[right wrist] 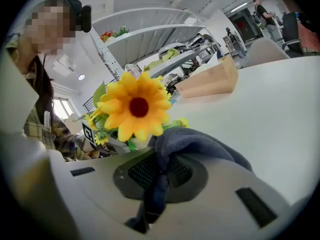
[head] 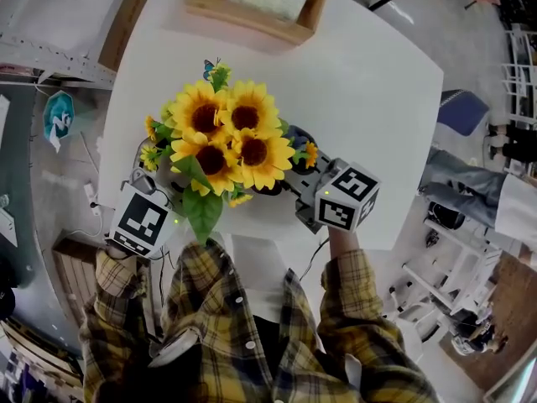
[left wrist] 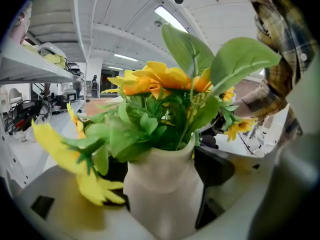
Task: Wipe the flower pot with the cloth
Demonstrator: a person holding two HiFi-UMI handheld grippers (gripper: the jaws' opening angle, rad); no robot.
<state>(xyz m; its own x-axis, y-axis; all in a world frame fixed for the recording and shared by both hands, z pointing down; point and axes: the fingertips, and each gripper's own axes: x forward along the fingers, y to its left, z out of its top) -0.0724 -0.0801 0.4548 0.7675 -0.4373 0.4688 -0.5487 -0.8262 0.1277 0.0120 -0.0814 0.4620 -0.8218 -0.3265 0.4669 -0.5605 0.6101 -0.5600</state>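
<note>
A cream flower pot point(left wrist: 165, 194) full of artificial sunflowers point(head: 222, 141) stands near the front edge of the white table point(head: 369, 82). In the head view the blooms hide most of the pot. My left gripper point(left wrist: 164, 181) is open, with the pot's body between its dark pads point(left wrist: 216, 170); I see a gap on the right side. In the head view the left gripper point(head: 158, 181) sits at the pot's left. My right gripper point(right wrist: 160, 176) is shut on a dark blue cloth point(right wrist: 200, 144). It is beside the flowers on the right, where the cloth point(head: 299, 141) shows under the petals.
A wooden tray point(head: 295, 28) holding something white sits at the table's far edge, also seen as the wooden tray point(right wrist: 207, 81) beyond the right gripper. The person's plaid sleeves are at the near edge. A blue seat point(head: 461, 112) stands to the right of the table.
</note>
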